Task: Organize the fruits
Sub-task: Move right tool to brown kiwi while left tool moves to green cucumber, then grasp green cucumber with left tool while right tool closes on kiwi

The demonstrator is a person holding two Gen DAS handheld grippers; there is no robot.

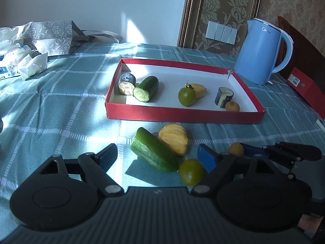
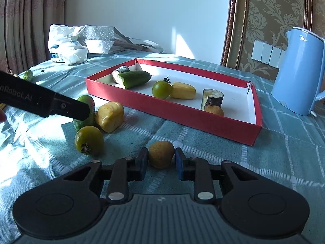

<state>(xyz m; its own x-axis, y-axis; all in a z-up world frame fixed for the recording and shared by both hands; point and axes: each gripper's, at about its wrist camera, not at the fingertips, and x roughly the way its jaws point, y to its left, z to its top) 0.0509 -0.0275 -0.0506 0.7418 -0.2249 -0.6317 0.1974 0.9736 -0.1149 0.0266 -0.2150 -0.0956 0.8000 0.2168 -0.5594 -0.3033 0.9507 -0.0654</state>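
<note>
A red box with a white floor (image 1: 182, 118) (image 2: 182, 113) holds an eggplant chunk (image 1: 126, 81), a cucumber half (image 1: 146, 88), a green tomato (image 1: 186, 96), a yellow piece (image 1: 199, 90), another eggplant chunk (image 1: 223, 96) and a small brown fruit (image 1: 232, 106). On the cloth in front lie a cucumber half (image 1: 154, 152), a yellow piece (image 1: 174, 139) and a green tomato (image 1: 191, 171) (image 2: 89, 140). My left gripper (image 1: 157, 156) is open around the cucumber. My right gripper (image 2: 160, 161) is shut on a small brown fruit (image 2: 160, 154) resting on the cloth.
A blue kettle (image 1: 262, 50) stands behind the box's right corner. A red box (image 1: 306, 87) lies at the far right. A patterned bag (image 1: 51, 35) and tissue packs (image 1: 22, 61) are at the back left. A small cucumber (image 2: 28, 74) lies far left.
</note>
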